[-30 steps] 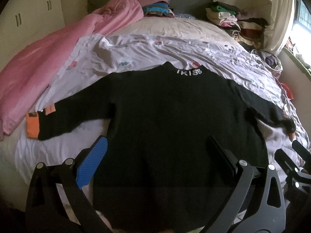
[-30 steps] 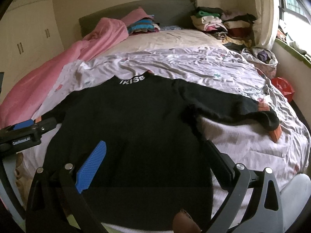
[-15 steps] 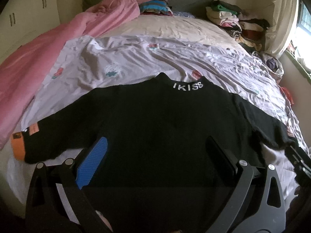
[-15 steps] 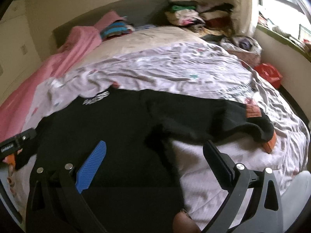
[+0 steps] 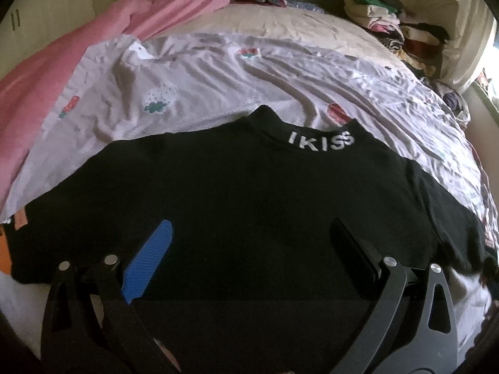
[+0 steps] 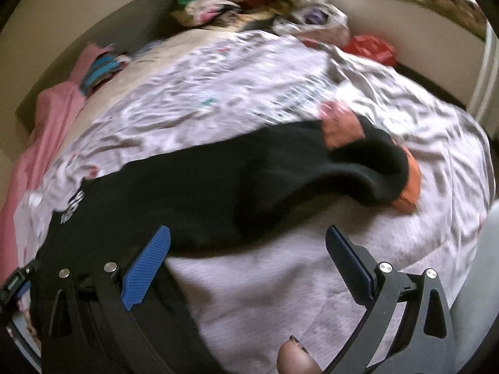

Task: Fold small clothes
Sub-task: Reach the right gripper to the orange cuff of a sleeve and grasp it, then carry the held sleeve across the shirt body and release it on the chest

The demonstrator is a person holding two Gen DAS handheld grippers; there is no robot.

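The black sweater [image 5: 249, 205] lies flat and unfolded across the near edge of the bed [image 5: 218, 71], both sleeves out, so all folding remains, while the left gripper [image 5: 249, 243] and right gripper [image 6: 248, 243] are spread wide and hold nothing.

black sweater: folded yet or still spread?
Spread. The black sweater lies flat on the bedsheet, sleeve stretched outward, nothing folded over.

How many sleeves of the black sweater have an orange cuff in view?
2. One orange cuff ends the sleeve at the left edge of the left wrist view; the other ends the sleeve stretched right on the bedsheet.
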